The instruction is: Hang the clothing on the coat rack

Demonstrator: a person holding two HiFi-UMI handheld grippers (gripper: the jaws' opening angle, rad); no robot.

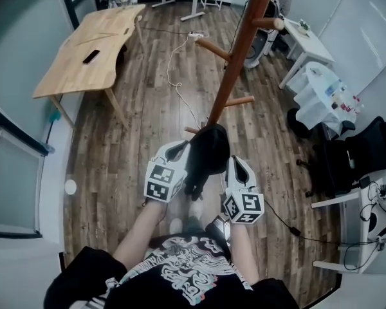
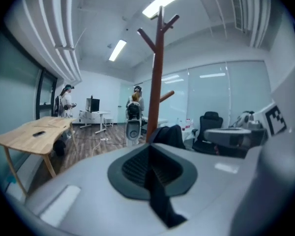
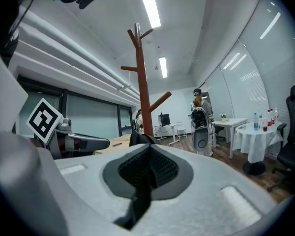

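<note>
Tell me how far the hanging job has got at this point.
Done: the left claw and right claw are both shut on the black garment. In hand: it hangs between them, just short of the coat rack. Left: getting it onto a peg; the pegs in view look bare.

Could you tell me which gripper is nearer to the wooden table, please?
Left. The left gripper holds the black garment on the side toward the wooden table; the right gripper grips its other side, farther away.
</note>
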